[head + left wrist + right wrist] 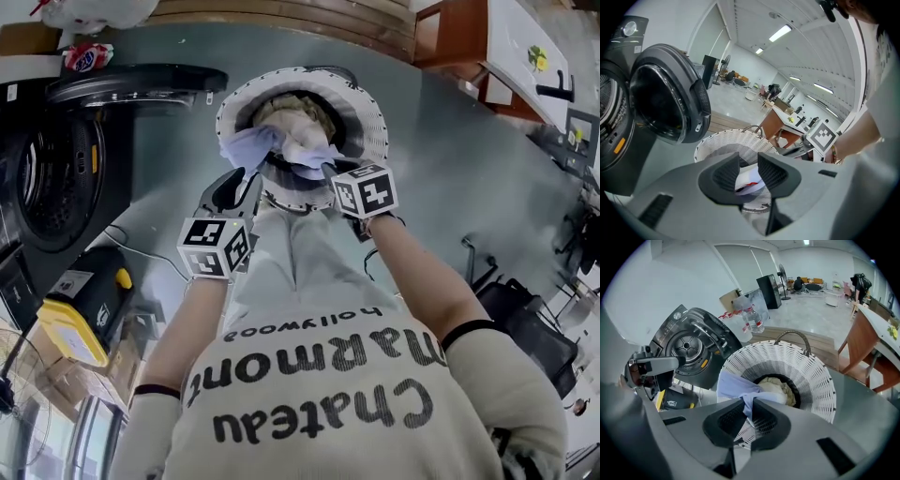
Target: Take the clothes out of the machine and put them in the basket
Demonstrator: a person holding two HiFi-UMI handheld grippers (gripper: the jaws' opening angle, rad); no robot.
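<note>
A white wicker basket [375, 112] stands on the grey floor ahead of me, with beige clothes [291, 108] lying inside. A pale lavender garment [251, 148] hangs over its opening between both grippers. My left gripper [234, 192] has its jaws wide apart on a thick white fold of the garment [750, 178]. The right gripper [328, 173] is shut on a thin blue-lavender strip [736, 384], just above the basket [811, 366]. The washing machine [56, 169] stands at the left with its round door [665, 103] swung open.
A black container with a yellow lid [75, 328] sits on the floor beside the machine. A wooden desk [876, 348] stands to the right of the basket, and a black chair [525, 328] is near my right side. Water bottles [752, 315] stand beyond the machine.
</note>
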